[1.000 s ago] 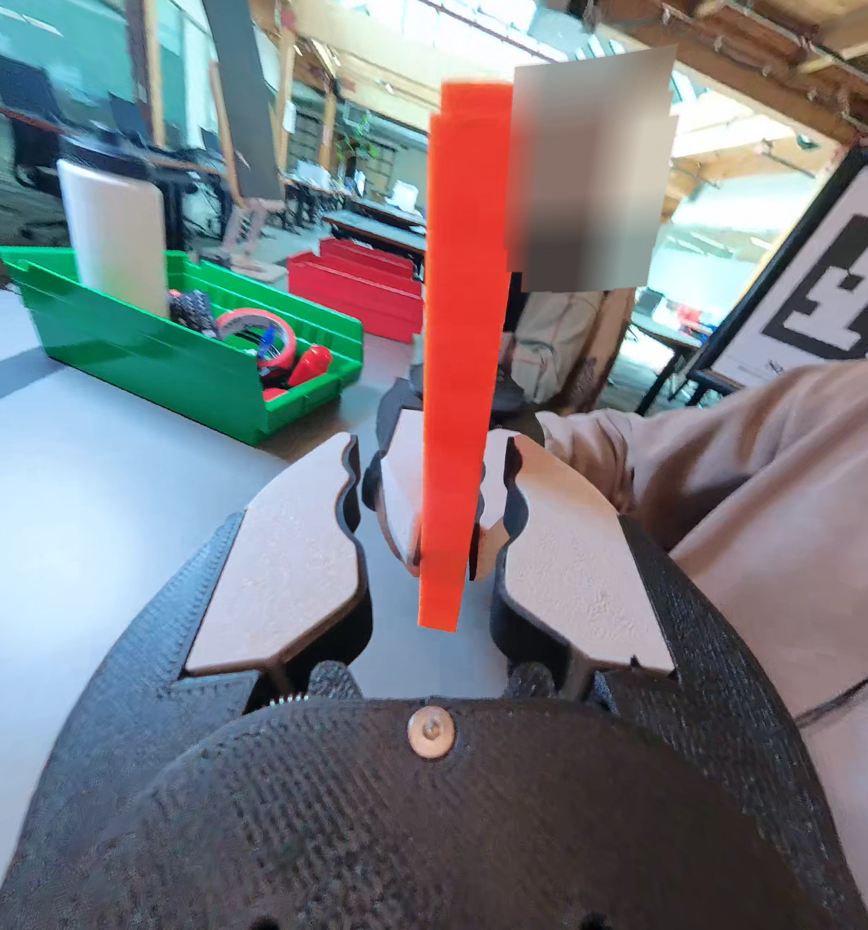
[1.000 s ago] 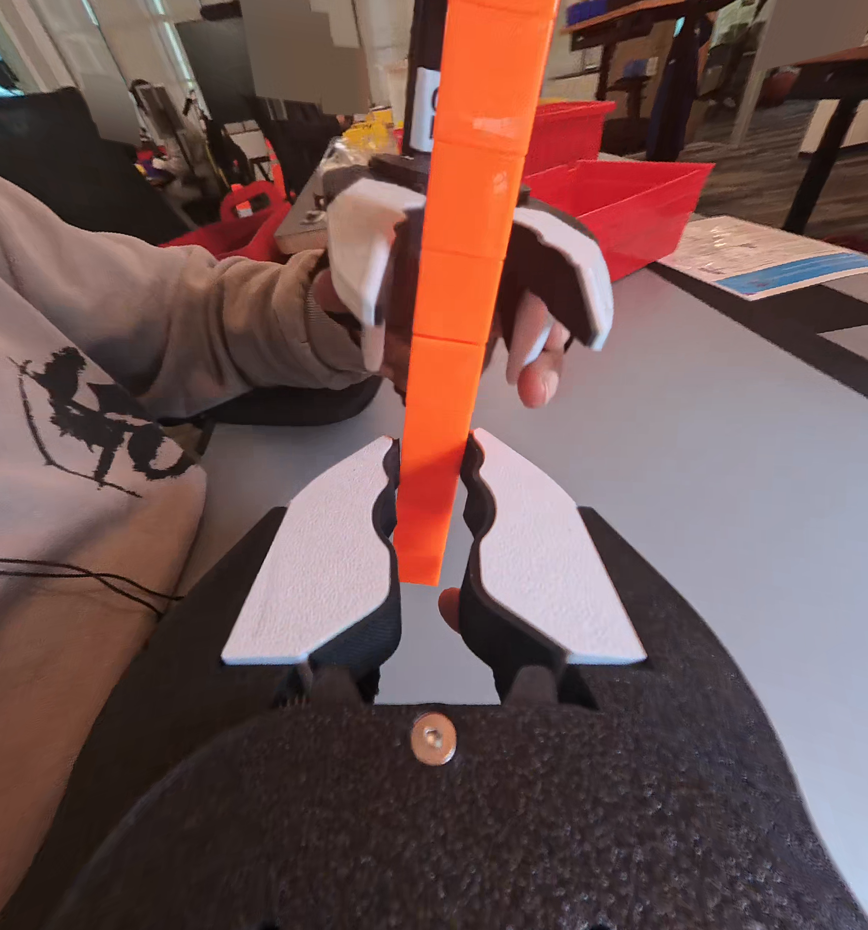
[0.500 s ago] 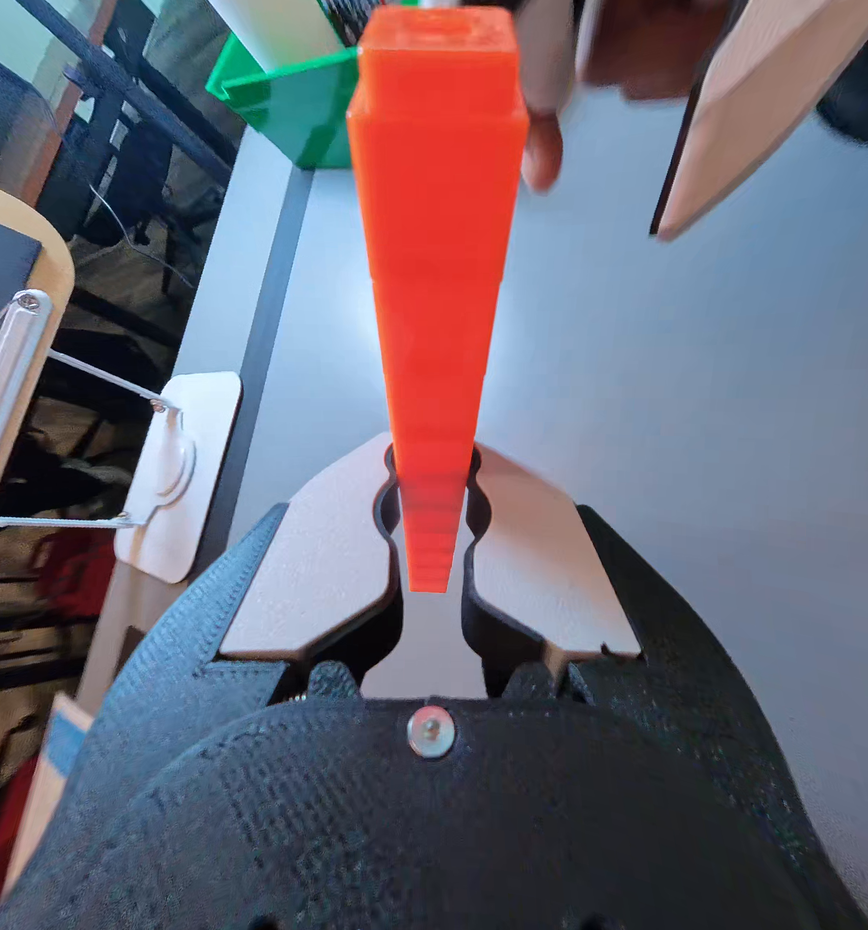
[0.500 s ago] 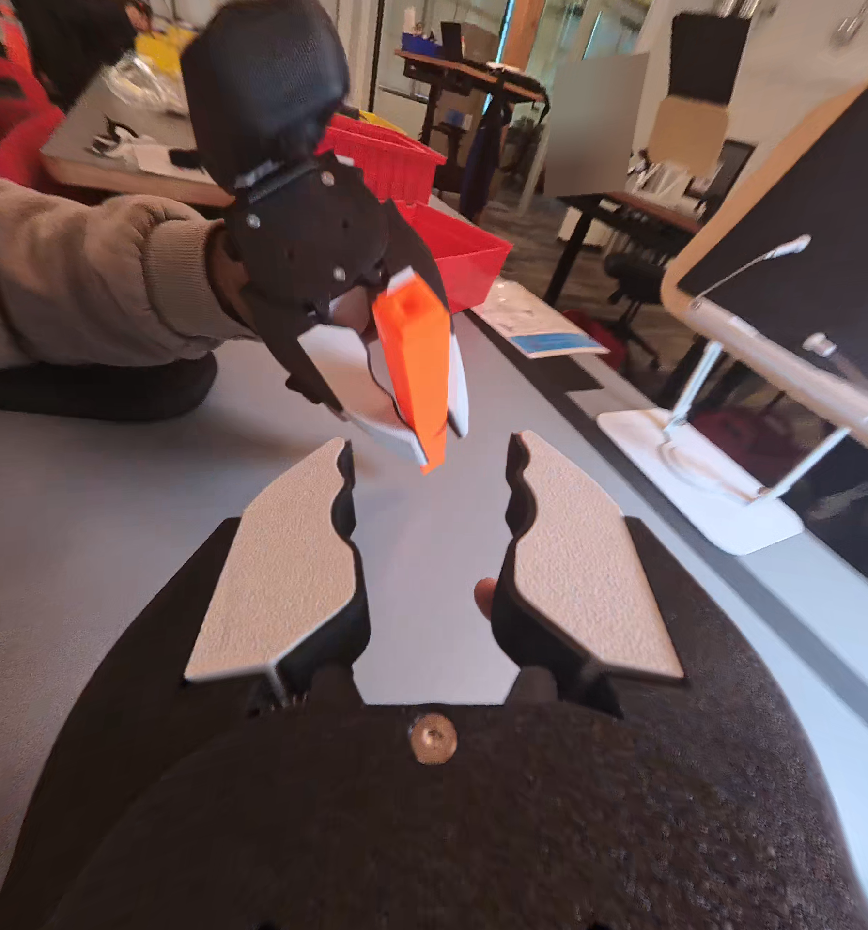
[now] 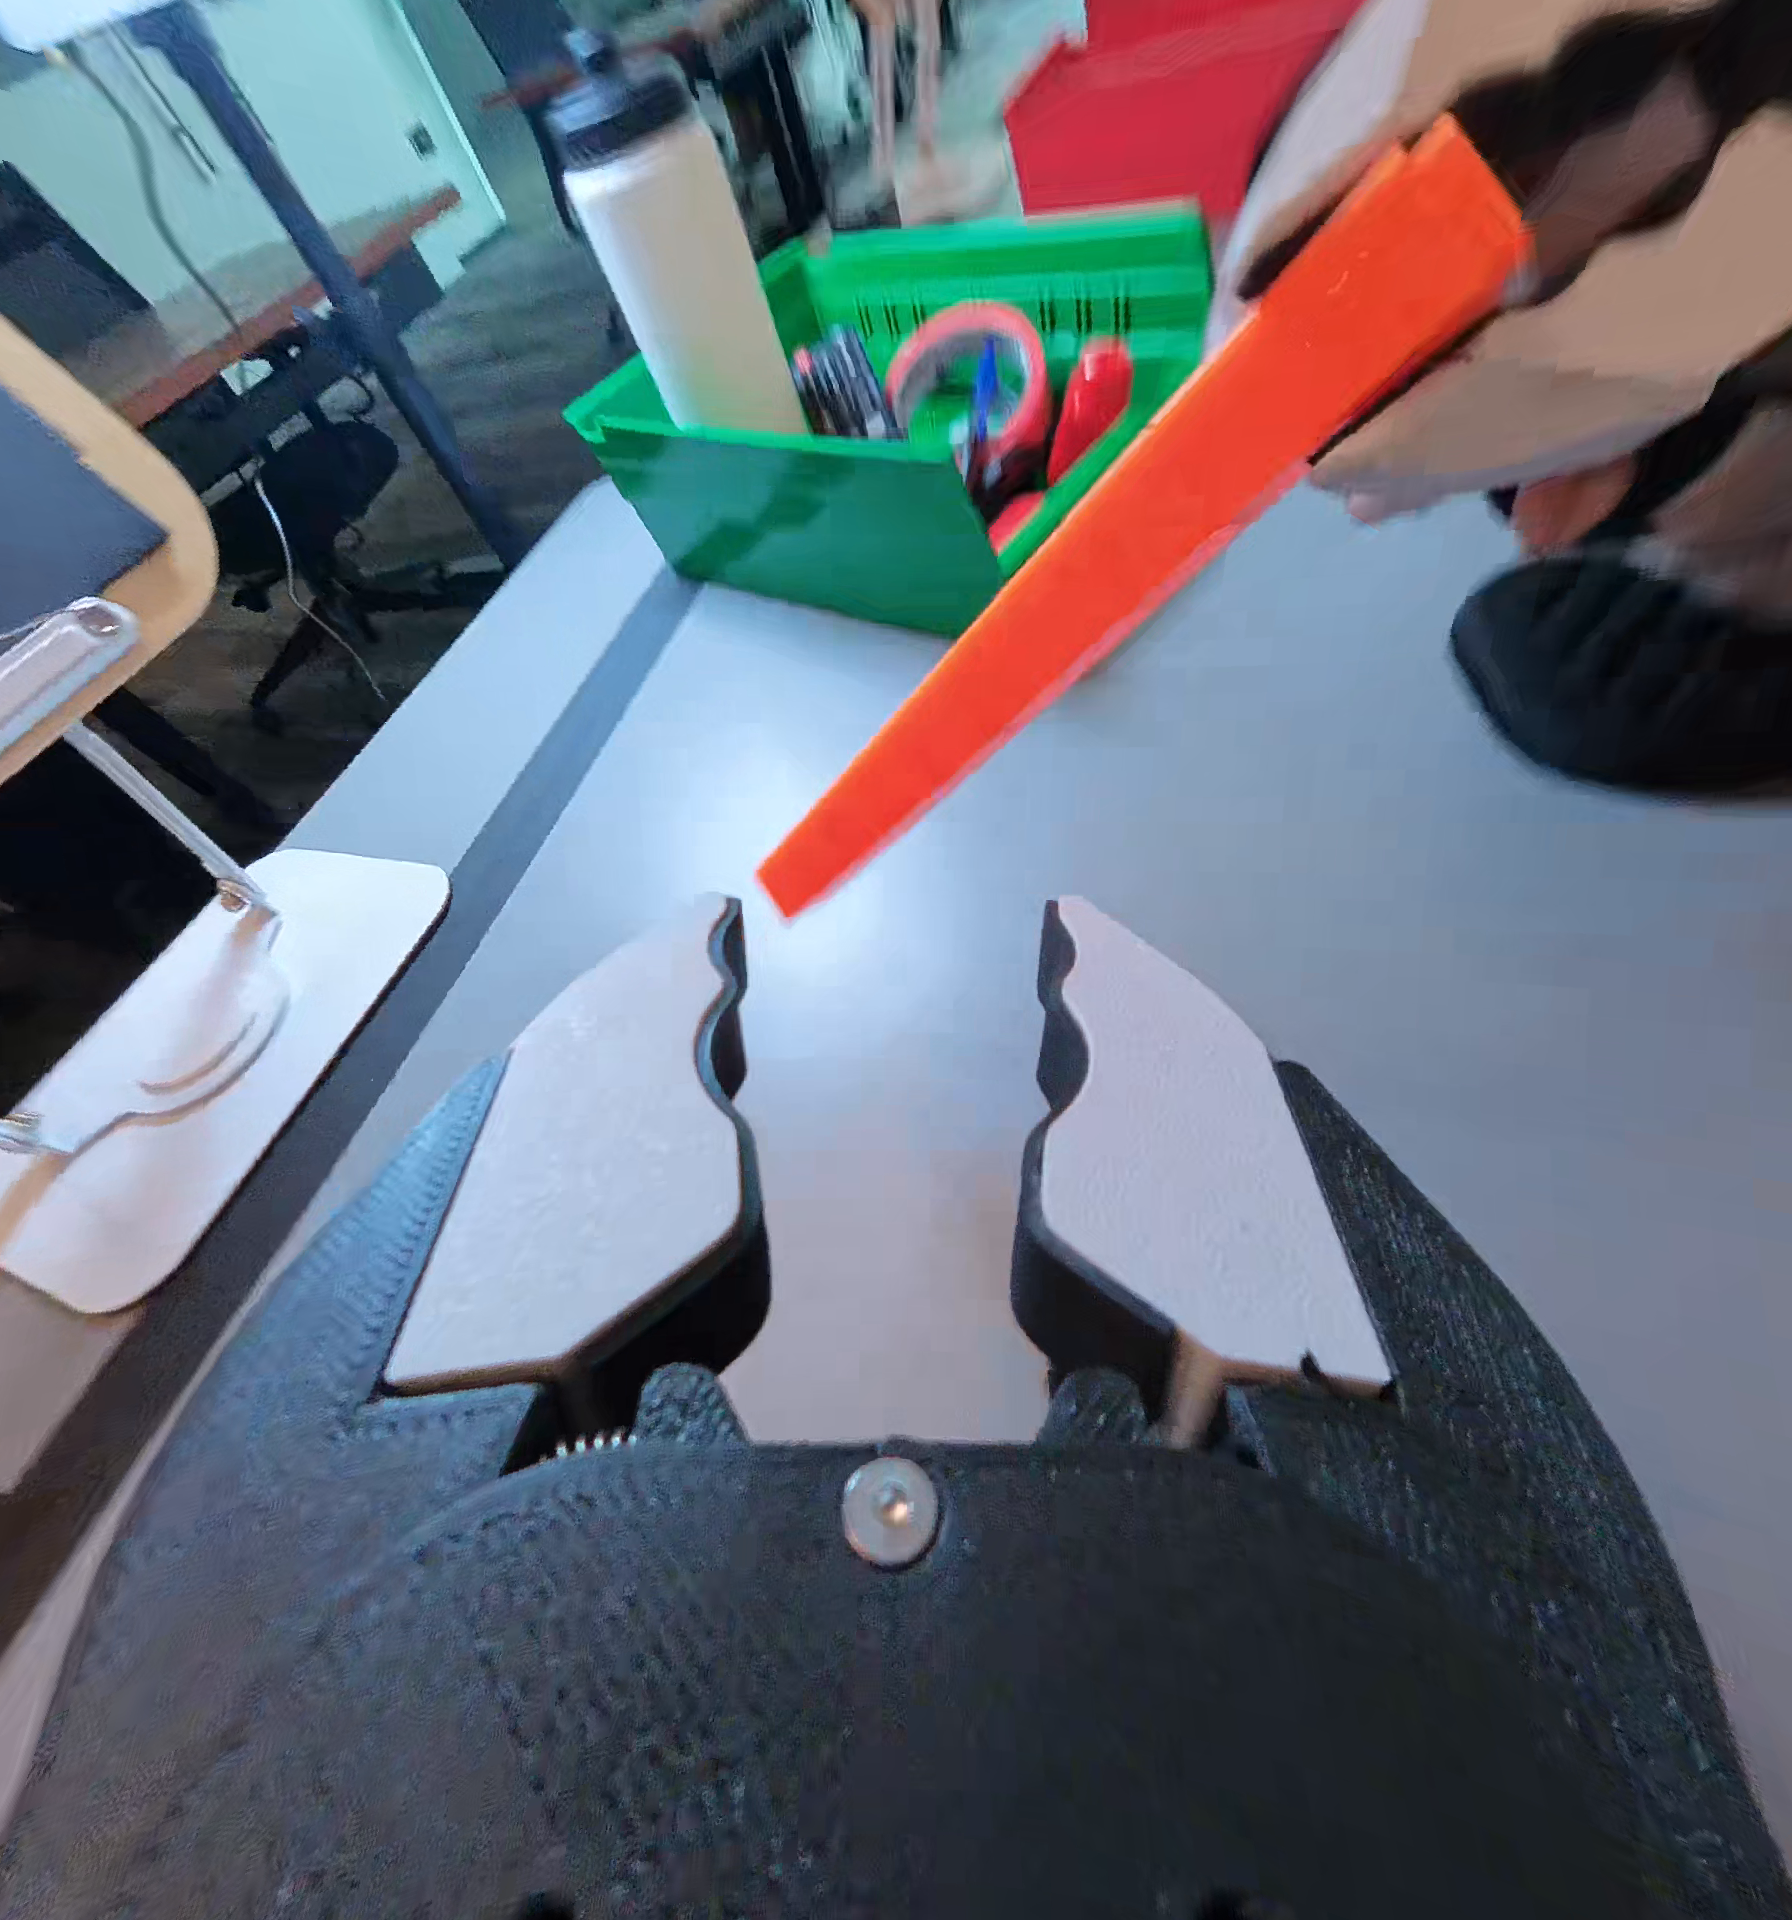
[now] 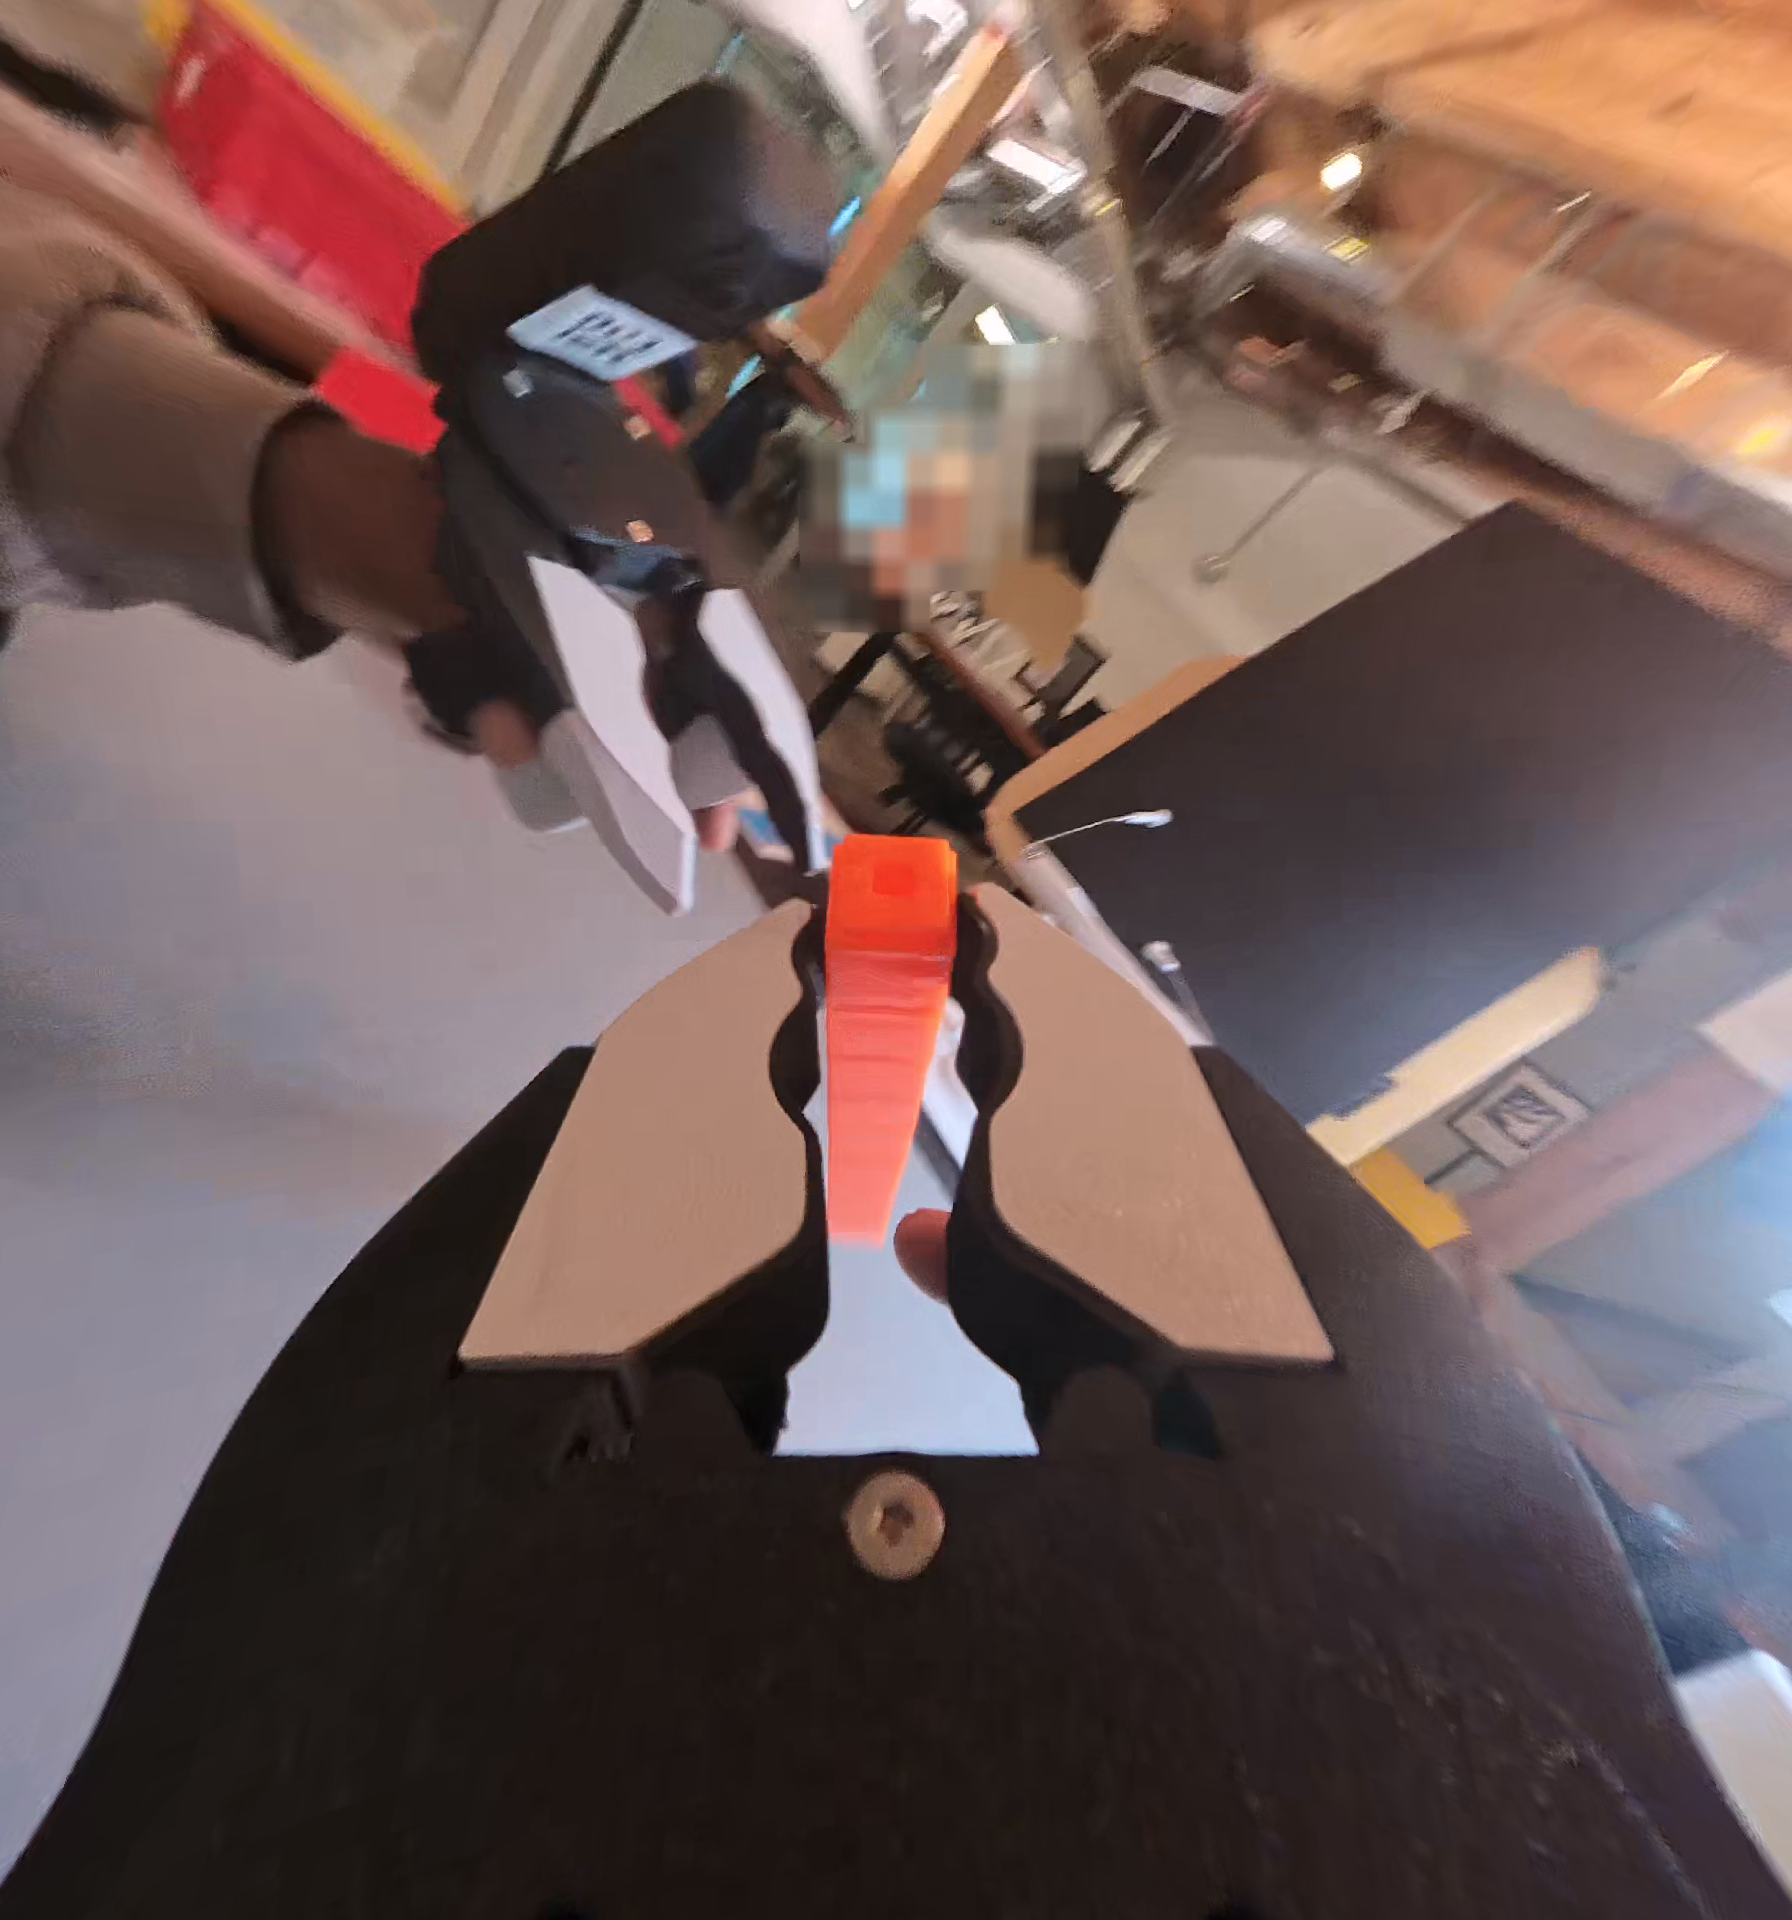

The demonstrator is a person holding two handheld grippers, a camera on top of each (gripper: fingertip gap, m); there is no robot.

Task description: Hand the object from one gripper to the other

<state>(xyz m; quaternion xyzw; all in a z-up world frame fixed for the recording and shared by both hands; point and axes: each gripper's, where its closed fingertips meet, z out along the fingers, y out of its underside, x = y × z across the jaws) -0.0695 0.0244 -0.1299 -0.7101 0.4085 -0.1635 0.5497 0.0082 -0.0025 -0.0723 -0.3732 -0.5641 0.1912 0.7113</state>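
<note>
The object is a long orange bar (image 5: pixel 1131 540) made of stacked blocks. In the left wrist view it slants from the upper right down to a point just past my left fingertips. My left gripper (image 5: pixel 887 914) is open and empty above the grey table. My right gripper (image 5: pixel 1287 374), blurred at the upper right, is shut on the bar's far end. In the right wrist view, my right gripper (image 6: pixel 890 904) is shut on the orange bar (image 6: pixel 887 1039), which I see end-on. My left gripper (image 6: pixel 746 873) is open, just beyond and to the left, apart from the bar.
A green bin (image 5: pixel 819 499) with a white bottle (image 5: pixel 684 291), tape and pens stands at the back of the table. A red bin (image 5: pixel 1131 114) is behind it. A monitor stand base (image 5: pixel 196 1070) sits past the table's left edge. A black pad (image 5: pixel 1650 675) lies at the right.
Half a second ago my left gripper was shut on the bar and my right gripper was open. Now my right gripper is shut on it, and my left gripper has opened and drawn back.
</note>
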